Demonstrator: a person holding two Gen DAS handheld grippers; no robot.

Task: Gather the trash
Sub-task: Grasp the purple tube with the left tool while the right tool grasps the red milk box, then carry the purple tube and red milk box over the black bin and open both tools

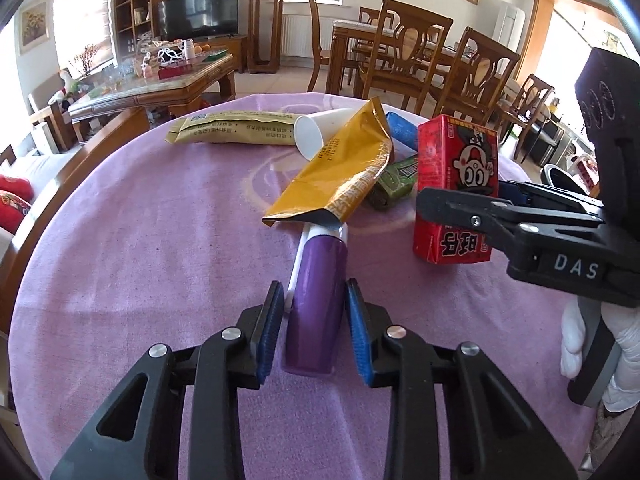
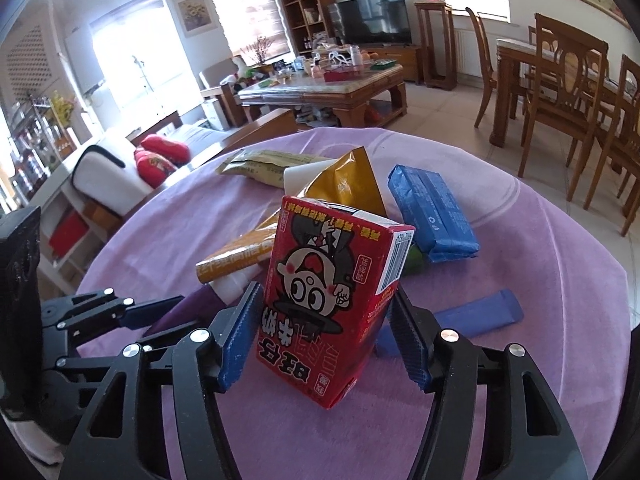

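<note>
A sunlit living room with wooden dining chairs and a cluttered coffee table lies behind a round worktop (image 1: 120, 216) draped in a lilac cloth, where the trash is heaped toward the far side. The left tool (image 1: 312, 316) sits low over a purple tube (image 1: 316, 300) lying flat, its blue pads narrowed to either side and about touching it, though a firm grip cannot be told. The right tool (image 2: 320, 320) straddles the standing red drink carton (image 2: 328, 300), half-closed; its left pad sits at the carton's face, while a sliver of space seems to remain at the right pad, so it is not yet clamped. The tube's far end is tucked under a gold foil wrapper (image 1: 340, 172), so lifting it would likely drag the wrapper and perhaps roll the white paper cup (image 1: 316, 132) resting on the pile. The carton is tall and light; an uneven squeeze could tip or crush it, and any liquid left inside might leak. The two tools work close together and could knock each other. Nearby lie a green packet (image 1: 394, 182), a blue tissue pack (image 2: 432, 212), a long tan pouch (image 1: 232, 128) and a blue-violet tube (image 2: 476, 312) just right of the carton, near the right tool's outer finger.
</note>
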